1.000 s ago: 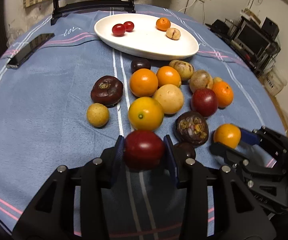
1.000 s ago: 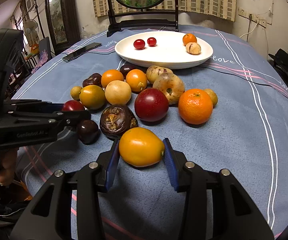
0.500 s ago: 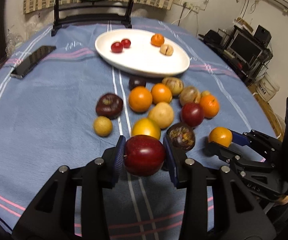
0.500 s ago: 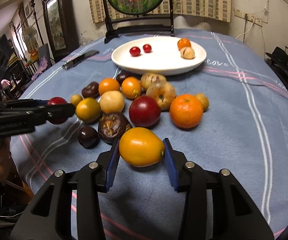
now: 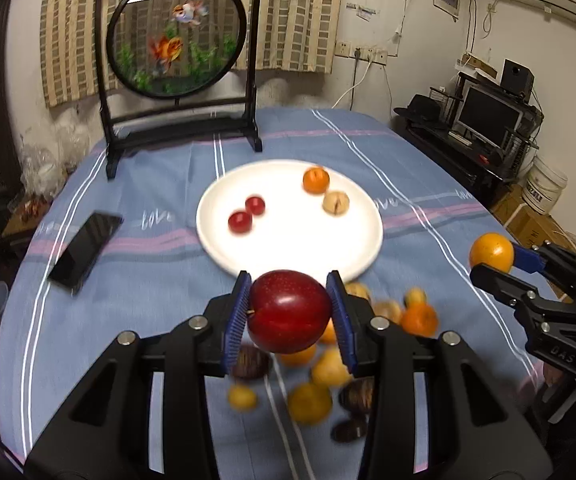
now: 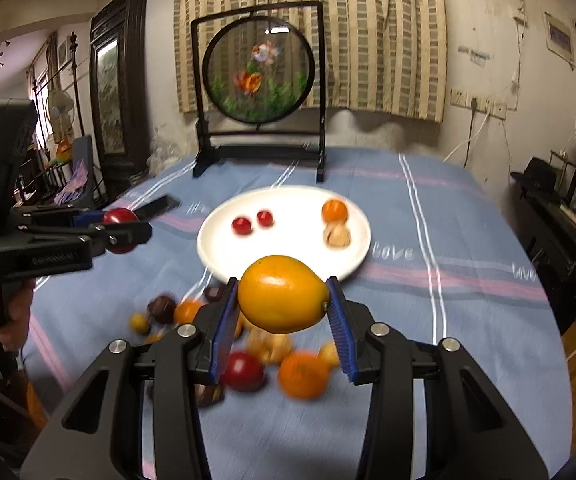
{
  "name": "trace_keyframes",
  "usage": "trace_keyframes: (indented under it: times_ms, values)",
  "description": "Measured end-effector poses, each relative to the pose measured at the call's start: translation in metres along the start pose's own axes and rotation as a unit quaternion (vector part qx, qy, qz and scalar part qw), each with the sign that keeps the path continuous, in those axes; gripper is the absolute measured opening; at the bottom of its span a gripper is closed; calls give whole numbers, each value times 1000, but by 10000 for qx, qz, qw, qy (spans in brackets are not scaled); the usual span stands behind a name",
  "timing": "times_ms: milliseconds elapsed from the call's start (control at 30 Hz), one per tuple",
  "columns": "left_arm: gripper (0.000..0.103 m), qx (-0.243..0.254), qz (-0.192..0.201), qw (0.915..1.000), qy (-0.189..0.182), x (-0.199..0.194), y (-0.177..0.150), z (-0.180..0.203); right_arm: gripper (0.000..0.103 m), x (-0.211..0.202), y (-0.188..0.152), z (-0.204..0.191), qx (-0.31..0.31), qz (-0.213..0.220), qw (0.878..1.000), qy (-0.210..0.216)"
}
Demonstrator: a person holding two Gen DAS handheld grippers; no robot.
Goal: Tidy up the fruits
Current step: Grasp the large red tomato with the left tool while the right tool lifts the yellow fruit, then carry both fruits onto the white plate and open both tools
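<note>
1. Carrying two fruits at once toward the white plate (image 5: 224, 258): red plum (image 5: 289, 311) clamped between the left gripper (image 5: 289, 314) jaws, orange-yellow fruit (image 6: 282, 293) clamped between the right gripper (image 6: 282, 300) jaws, both lifted clear of the surface (image 5: 128, 312).
2. Jaws on each side closed only to fruit width, blue pads pressed against the skin.
3. Plate lying just ahead of and below both sets of jaws; loose fruit pile (image 5: 319, 384) beneath and behind the tips, blurred.
4. Next, probably: lowering each fruit onto bare plate, away from what already sits there, then spreading the jaws gently so nothing rolls off the rim.
5. Counted on the plate: two small red fruits (image 5: 246, 215), one small orange (image 5: 315, 180), one tan fruit (image 5: 335, 202). Held: two. Pile count unclear through blur.
6. Off to the left of the jaws: one phone (image 5: 85, 249); beyond the plate, one framed fish screen (image 5: 176, 40).
</note>
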State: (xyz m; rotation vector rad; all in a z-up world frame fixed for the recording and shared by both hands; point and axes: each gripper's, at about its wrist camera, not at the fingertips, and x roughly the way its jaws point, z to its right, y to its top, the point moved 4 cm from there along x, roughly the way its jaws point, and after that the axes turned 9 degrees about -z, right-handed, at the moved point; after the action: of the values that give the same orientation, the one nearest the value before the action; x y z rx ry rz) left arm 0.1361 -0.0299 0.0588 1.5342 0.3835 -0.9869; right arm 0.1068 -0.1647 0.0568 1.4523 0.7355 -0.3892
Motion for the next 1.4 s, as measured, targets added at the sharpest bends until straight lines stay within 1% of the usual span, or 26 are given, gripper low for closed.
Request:
trace_keyframes:
  times_ms: [100,167,267,367,467,567,700,800,867,933,1000,1067,1167,1333,1400]
  values:
    - [39,44,1,10000,63,23,25,0,44,22,19,6,-18,-70,10000,-36]
    - [39,41,-69,9998,167,46,40,-1,44,43,30,10,-48,-206,9997,-77]
    - [40,0,-311,9992,270,83,54,-5,44,80,39,18,-36,-502,9986,-135]
    - [40,-41,-652,9971,382,121,57,-10,44,118,45,30,37,-849,9961,-224]
    - [40,-97,-898,9952,385,148,53,-14,43,151,46,41,130,-1184,9924,-296]
    - [40,-239,-1054,9934,385,166,53,-21,43,172,43,47,126,-1371,9898,-370]
    - [40,-379,-1194,9910,481,181,53,-31,43,189,45,51,169,-1486,9881,-371]
    - [42,-464,-1210,9902,518,186,54,-35,45,198,46,53,273,-1616,9859,-342]
    - [60,-486,-1037,9914,638,183,57,-36,48,199,48,54,345,-1589,9862,-303]
    - [66,-470,-887,9922,740,177,59,-35,51,196,49,54,331,-1505,9874,-364]
    - [67,-454,-802,9928,763,172,61,-34,52,192,50,53,363,-1462,9879,-362]
    - [72,-405,-710,9934,806,165,62,-32,53,187,50,54,395,-1414,9886,-342]
    - [76,-348,-556,9938,896,153,62,-28,53,176,48,56,473,-1359,9891,-307]
    - [83,-309,-410,9947,888,130,54,-22,54,150,38,58,602,-1242,9902,-234]
    - [86,-297,-397,9949,879,121,50,-20,60,139,32,60,683,-1213,9901,-195]
